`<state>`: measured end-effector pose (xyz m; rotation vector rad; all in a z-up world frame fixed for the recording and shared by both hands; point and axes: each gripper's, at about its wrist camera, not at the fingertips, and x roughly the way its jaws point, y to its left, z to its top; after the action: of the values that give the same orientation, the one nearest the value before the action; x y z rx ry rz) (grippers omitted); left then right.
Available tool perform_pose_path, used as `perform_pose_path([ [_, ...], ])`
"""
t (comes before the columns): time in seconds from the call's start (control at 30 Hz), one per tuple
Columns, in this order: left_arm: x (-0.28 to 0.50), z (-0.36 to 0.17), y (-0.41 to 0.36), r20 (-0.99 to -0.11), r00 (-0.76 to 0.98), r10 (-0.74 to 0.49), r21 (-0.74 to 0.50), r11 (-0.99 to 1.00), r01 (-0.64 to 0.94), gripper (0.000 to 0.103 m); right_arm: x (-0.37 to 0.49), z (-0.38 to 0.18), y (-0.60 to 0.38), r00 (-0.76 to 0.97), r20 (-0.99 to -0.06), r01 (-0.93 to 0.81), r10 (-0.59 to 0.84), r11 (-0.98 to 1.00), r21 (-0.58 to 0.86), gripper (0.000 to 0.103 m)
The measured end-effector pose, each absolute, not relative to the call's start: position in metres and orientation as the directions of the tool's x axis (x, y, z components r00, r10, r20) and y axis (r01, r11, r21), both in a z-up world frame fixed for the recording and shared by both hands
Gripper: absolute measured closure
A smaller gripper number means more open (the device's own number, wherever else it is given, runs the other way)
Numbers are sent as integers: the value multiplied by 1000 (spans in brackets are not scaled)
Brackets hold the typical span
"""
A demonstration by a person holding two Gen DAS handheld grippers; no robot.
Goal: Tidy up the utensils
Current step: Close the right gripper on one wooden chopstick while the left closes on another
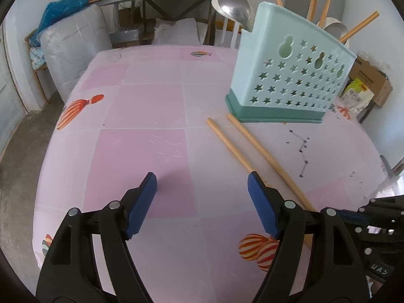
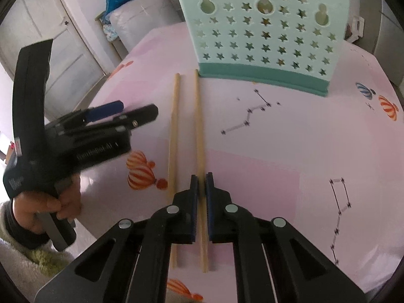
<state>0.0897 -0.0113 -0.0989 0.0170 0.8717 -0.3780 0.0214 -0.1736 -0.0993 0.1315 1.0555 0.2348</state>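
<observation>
**Right tongs closed on a chopstick; the lift came next**

My right tongs (image 2: 201,179) were pinched on the right-hand chopstick (image 2: 199,126), the pads clamped near its lower end while the stick lay flat on the pink worktop (image 2: 277,131). Its far tip reached right up to the base of the mint utensil holder (image 2: 262,32). The second chopstick (image 2: 173,131) lay just beside it on the left, roughly parallel and untouched. My left tongs (image 1: 202,184) hung spread wide over bare cloth with nothing between them, out of the way.

For the lift, I judged the grip sat low on the stick, so the long free end would want to droop or swing. I reckoned a slow, straight raise was the thing, and keeping the squeeze firm. The neighbour was close enough to get nudged by a sideways drag, so up first, then across. The holder already carried several chopsticks and a ladle (image 1: 233,6), so I figured on tipping the stick upright and aiming for a clear gap in the top. Left side, best held clear.
</observation>
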Motion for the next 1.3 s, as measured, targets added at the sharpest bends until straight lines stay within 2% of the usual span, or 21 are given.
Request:
perform_pose_path([
  [0.13, 84, -92, -18, -738, 536, -410, -219, 897, 384, 33, 9, -99, -187, 461, -857, -88, 230, 973, 213, 97],
  [0.3, 74, -93, -49, -759, 499, -418, -172, 868, 466, 34, -5, -99, -213, 459, -869, 18, 187, 975, 220, 97],
  [0.5, 72, -101, -68, -788, 529, -316, -33, 879, 476, 54, -14, -101, -239, 472, -864, 123, 172, 958, 258, 97],
  [0.73, 81, -99, -54, -802, 522, -289, -38, 898, 439, 90, -13, -104, -244, 477, -860, 154, 181, 946, 284, 96],
  [1.0, 70, -95, -24, -823, 465, -325, -117, 900, 421, 97, -14, -104, -244, 467, -866, 172, 178, 942, 287, 97],
  [1.3, 52, -94, -25, -839, 420, -346, -152, 890, 431, 98, -21, -104, -259, 465, -870, 226, 165, 928, 297, 97],
])
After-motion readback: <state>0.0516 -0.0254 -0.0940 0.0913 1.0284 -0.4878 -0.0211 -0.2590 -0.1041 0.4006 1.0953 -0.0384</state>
